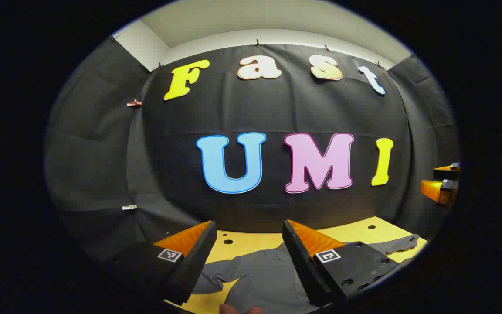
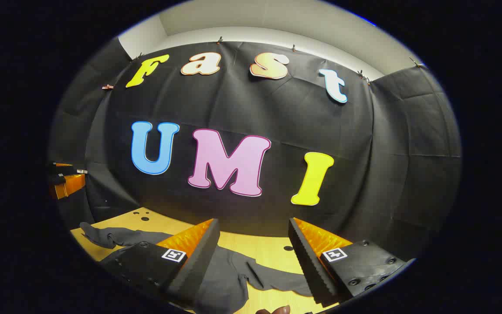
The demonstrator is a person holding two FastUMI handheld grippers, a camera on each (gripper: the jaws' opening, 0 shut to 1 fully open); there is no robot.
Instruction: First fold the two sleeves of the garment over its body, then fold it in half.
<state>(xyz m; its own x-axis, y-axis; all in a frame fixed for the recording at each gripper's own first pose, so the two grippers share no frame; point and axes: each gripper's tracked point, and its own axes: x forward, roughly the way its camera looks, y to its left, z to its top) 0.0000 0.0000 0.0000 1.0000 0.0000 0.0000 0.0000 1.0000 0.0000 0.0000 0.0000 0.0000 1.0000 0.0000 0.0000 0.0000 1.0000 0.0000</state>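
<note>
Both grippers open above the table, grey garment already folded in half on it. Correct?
Not quite: the garment isn't folded in half. It lies spread on the table, with a sleeve stretched out to the side in the right gripper view and nothing folded over the body. The rest holds: left gripper and right gripper are both open above it.

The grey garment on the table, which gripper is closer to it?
Neither clearly: left gripper and right gripper both hover open above the grey garment, touching nothing.
</note>
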